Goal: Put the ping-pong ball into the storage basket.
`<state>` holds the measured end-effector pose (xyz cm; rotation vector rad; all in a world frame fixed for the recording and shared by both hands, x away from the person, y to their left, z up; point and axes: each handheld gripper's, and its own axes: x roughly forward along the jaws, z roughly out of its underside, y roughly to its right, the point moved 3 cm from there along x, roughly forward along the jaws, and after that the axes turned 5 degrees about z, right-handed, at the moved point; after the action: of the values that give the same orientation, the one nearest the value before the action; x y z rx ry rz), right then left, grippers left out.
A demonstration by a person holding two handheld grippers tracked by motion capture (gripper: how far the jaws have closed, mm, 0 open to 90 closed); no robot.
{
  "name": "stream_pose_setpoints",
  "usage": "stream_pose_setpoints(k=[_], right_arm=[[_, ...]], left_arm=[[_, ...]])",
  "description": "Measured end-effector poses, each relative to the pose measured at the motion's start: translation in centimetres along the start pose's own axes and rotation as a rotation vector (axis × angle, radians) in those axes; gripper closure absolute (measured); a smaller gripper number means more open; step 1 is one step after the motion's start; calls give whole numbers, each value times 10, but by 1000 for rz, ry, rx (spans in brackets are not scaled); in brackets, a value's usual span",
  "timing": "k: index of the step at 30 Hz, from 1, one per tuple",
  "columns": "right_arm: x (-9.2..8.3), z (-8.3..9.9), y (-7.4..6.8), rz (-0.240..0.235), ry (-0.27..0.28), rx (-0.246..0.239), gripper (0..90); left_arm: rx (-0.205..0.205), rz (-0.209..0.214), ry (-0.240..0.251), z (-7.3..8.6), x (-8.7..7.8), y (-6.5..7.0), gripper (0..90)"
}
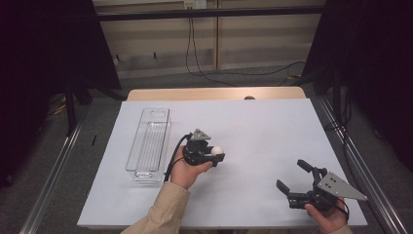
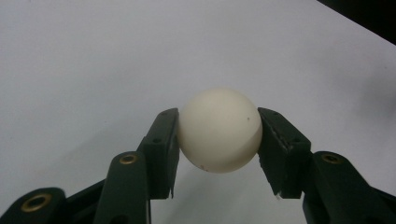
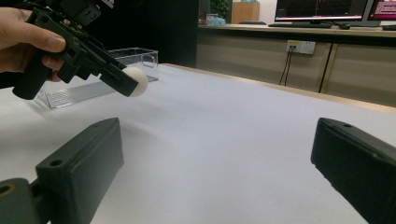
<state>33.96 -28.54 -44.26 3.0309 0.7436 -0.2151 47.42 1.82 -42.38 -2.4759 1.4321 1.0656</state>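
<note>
Two hand-held grippers over the white-covered counter (image 1: 253, 126). Left hand-held gripper (image 1: 217, 155) pinches a white ball (image 1: 219, 150) between its jaws; in the left gripper view the ball (image 2: 219, 130) sits at the jaw tips, one pad pressed against each side, white surface behind it. In the right gripper view the ball (image 3: 135, 81) is held clear above the counter, with the person's left hand (image 3: 23, 39) wrapped around the gripper body. Right hand-held gripper (image 1: 296, 178) is near the front right of the counter, well apart from the ball, jaws spread wide with nothing between them; its own view shows both black jaws far apart over bare white surface. A clear plastic tray (image 1: 148, 144) lies lengthwise on the counter just left of the left hand-held gripper, apart from the ball.
</note>
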Motion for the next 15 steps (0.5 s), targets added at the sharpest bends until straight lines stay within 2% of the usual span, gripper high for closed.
stream_pose_setpoints(k=[15], right_arm=[[0,0,0,-7,3,-5,19]], left_arm=[[-10,-4,-6,0,-3,-2,513]])
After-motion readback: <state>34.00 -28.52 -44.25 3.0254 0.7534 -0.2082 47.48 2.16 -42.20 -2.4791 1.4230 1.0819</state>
